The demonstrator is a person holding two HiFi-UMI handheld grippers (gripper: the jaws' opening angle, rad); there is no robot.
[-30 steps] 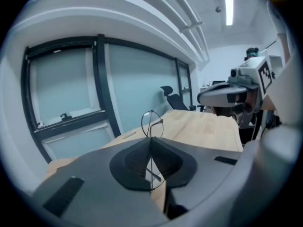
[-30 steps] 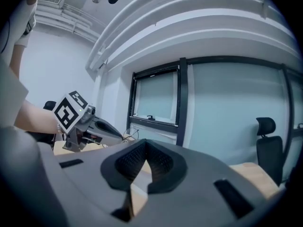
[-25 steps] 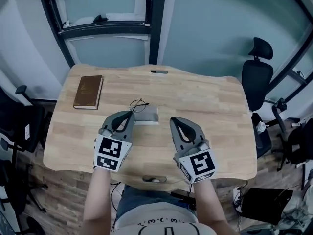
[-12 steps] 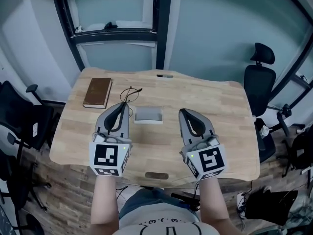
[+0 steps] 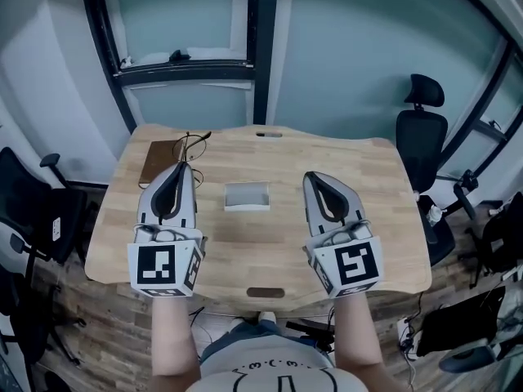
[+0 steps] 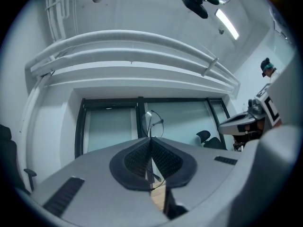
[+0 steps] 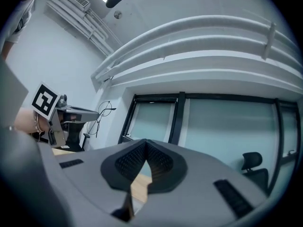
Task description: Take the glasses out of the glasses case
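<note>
Thin wire-framed glasses (image 5: 189,145) hang in the air above the table's far left, clamped by a temple between the pads of my left gripper (image 5: 181,167). In the left gripper view the glasses (image 6: 152,122) stick up past the shut jaws of that gripper (image 6: 150,139), against the window. The open grey glasses case (image 5: 247,196) lies on the wooden table (image 5: 376,219), between the two grippers and below them. My right gripper (image 5: 315,178) hovers to the right of the case, shut with nothing in it. The right gripper view shows its closed jaws (image 7: 144,144) and, at the left, the glasses (image 7: 103,113).
A brown book (image 5: 155,162) lies at the table's far left, partly behind the left gripper. A black pen (image 5: 268,135) rests at the far edge. A cable slot (image 5: 263,293) sits at the near edge. Office chairs stand right (image 5: 421,129) and left (image 5: 33,211).
Both grippers have risen. The left one has carried the glasses up and to the far left, away from the case. The case has stayed where it was.
</note>
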